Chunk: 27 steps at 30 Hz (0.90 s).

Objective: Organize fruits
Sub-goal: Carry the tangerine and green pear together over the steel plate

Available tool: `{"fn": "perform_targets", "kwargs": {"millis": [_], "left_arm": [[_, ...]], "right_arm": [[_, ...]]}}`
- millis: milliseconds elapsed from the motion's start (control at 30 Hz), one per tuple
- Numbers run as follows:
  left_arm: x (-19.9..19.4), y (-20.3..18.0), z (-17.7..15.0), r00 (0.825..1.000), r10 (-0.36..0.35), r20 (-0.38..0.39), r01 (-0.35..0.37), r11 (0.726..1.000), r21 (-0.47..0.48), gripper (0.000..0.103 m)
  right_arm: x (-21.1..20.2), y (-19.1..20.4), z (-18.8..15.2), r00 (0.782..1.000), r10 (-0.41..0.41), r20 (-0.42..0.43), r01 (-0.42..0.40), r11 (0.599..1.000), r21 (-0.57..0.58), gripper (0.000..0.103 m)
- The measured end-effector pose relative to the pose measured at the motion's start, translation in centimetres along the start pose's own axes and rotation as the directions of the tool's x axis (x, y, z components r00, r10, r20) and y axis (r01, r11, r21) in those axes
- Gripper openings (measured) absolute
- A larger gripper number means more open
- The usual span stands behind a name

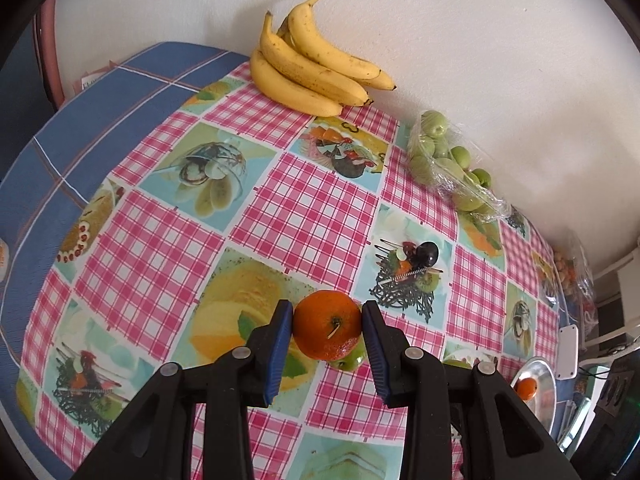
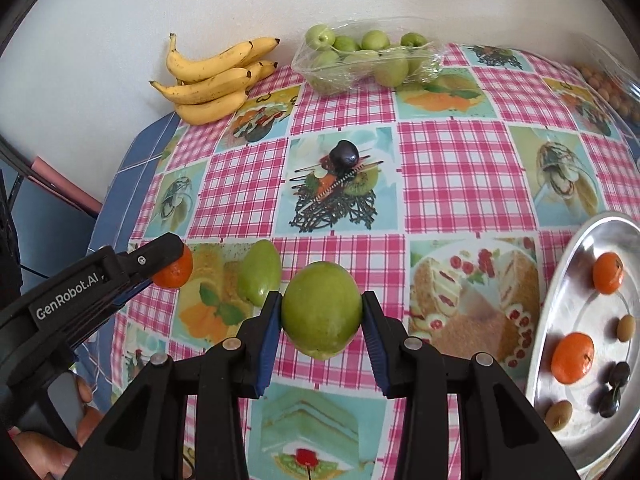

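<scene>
Left gripper (image 1: 327, 326): black frame, blue pads, silver rivets.
Right gripper (image 2: 322, 316): same; white "GenRobot.AI" marking on the left one.
Hand (image 2: 60, 440): bare skin.

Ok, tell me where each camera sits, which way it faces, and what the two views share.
Left wrist: rides the left gripper, looking forward across the table toward the wall; its fingers clamp a tangerine.
Right wrist: rides the right gripper, also facing the wall; its fingers clamp a green fruit. The left gripper and the person's hand show at lower left.
Shared: bananas, bagged green fruits, dark plum, metal tray, tangerine.
</scene>
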<state>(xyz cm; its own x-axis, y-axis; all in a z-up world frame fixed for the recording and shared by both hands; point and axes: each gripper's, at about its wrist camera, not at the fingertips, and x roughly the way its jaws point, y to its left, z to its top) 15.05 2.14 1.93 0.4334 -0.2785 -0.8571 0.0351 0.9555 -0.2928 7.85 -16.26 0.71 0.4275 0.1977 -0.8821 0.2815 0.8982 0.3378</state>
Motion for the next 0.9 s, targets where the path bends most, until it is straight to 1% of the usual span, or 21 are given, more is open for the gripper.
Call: {"fn": "perform_targets", "kwargs": {"millis": [233,400,633,900], "left_arm": [[-0.5,-1.1,-0.8,1.0,0.002,0.004,-0.002,1.0,0.013,0.038],[-0.4,-3.1,-1.6,1.0,-0.004,-0.004,0.004,0.999,0.039,0.038],[0.1,-7.5,-3.6,0.999,-0.026,-0.029,0.03,0.992,0.123,0.038],[0.7,-13.4,-6.9,0.994,-0.076,-0.08,0.093,0.969,0.23,0.038]], "right_arm": [[-1.7,-2.1,-0.3,1.0,-0.023,0.004,0.022,0.999,0.048,0.041],[-2.6,-4.3,-0.5,0.999,-0.053,0.003,0.052,0.995,0.083,0.041],[-4.4,-8.7,-0.8,0.995,-0.095,0.012,0.092,0.984,0.154,0.041],[-7.0,-15.0,-2.0,0.989,-0.148,0.021,0.138,0.957,0.257,0.041]]}}
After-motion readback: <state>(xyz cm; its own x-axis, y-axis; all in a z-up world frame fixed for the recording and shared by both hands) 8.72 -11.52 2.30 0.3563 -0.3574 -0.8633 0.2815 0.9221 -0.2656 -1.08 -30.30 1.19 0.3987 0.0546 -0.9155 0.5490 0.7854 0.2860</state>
